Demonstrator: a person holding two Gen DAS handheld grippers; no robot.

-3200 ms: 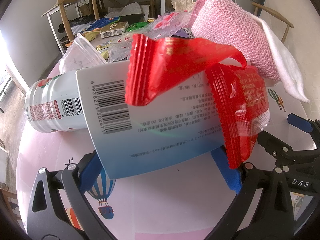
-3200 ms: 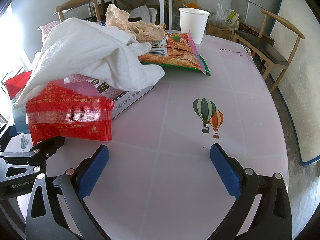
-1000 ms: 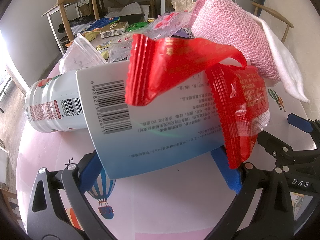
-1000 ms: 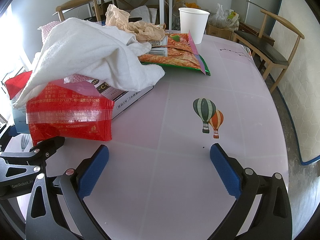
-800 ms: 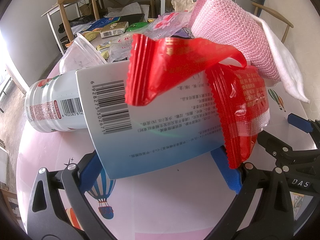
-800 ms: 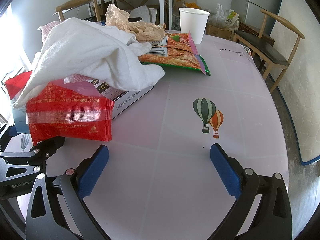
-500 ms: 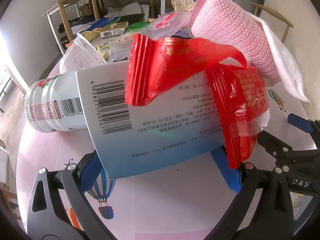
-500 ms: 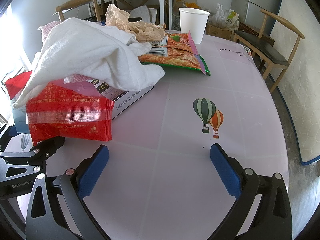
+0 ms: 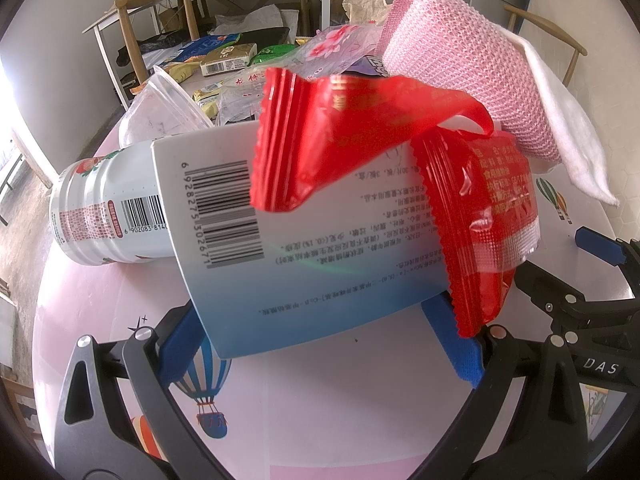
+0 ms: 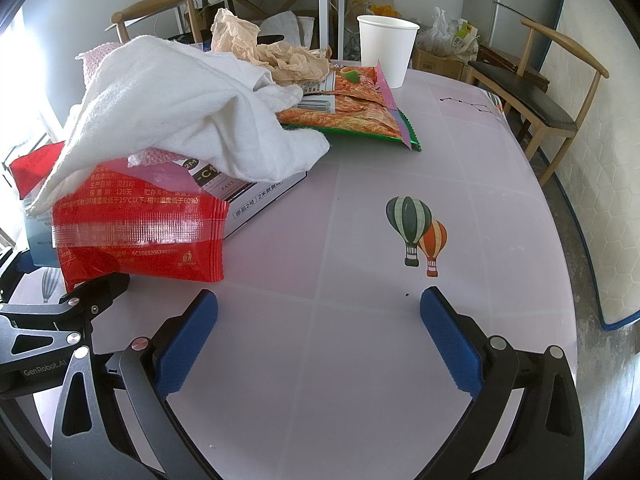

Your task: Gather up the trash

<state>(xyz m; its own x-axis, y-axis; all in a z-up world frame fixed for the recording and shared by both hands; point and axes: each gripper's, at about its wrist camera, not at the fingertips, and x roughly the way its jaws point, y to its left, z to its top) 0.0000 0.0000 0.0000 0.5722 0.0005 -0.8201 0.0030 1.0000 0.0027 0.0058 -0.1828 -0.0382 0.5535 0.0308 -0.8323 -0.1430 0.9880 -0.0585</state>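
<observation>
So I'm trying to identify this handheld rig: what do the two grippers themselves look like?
Both look alike: the left gripper and right gripper have black, angular, cut-out frames with silver round fasteners, and each finger ends in a blue textured pad. White lettering shows on the bodies: "GenRobot.AI" in the right wrist view, "DAS" in the left. No cables, hands or sleeves are visible.

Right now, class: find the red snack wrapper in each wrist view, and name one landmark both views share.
Left wrist view: the red snack wrapper is at centre-right, draped over the blue-and-white box.
Right wrist view: the same wrapper is at the left, below the white cloth.
Shared landmark: the white cloth, at the right edge of the left view.
</observation>
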